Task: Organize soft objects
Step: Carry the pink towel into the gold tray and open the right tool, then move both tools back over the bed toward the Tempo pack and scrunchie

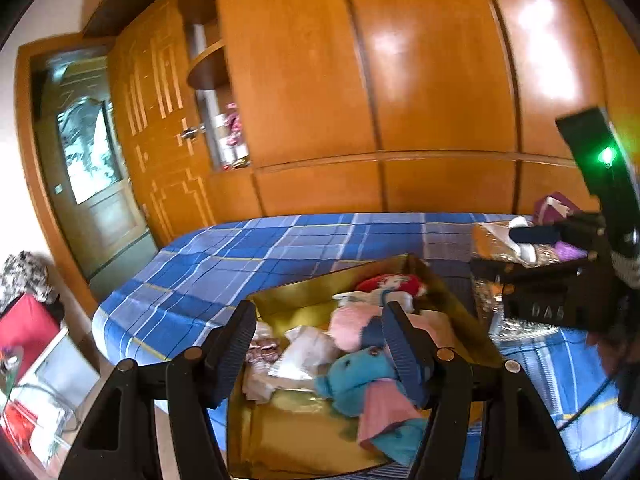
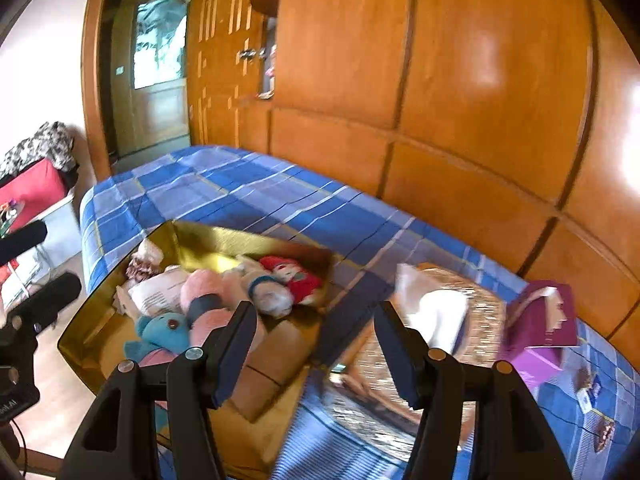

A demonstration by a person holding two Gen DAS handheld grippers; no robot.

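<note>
1. Bed (image 1: 280, 240) with blue plaid cover runs along an orange wooden wardrobe (image 1: 400, 80).
2. Gold box (image 2: 224, 242) sits open on the cover and holds the soft toys: blue plush (image 2: 162, 330) nearest, pink plush (image 2: 204, 288) touching it, red-and-white plush (image 2: 294, 276) toward the far wall, pale cloth and paper (image 2: 156, 294) at the left.
3. Woven basket (image 2: 476, 316) stands just right of the box; white cloth (image 2: 440, 312) lies in it.
4. Purple packet (image 2: 548, 320) rests on the cover to the right of the basket.
5. Left gripper (image 1: 320, 352) hangs over the box, jaws partly apart, nothing pinched; blue plush shows behind its right finger.
6. Right gripper (image 2: 316, 344) is above the gap between box and basket, jaws apart and empty.
7. Both views are somewhat blurred.
</note>
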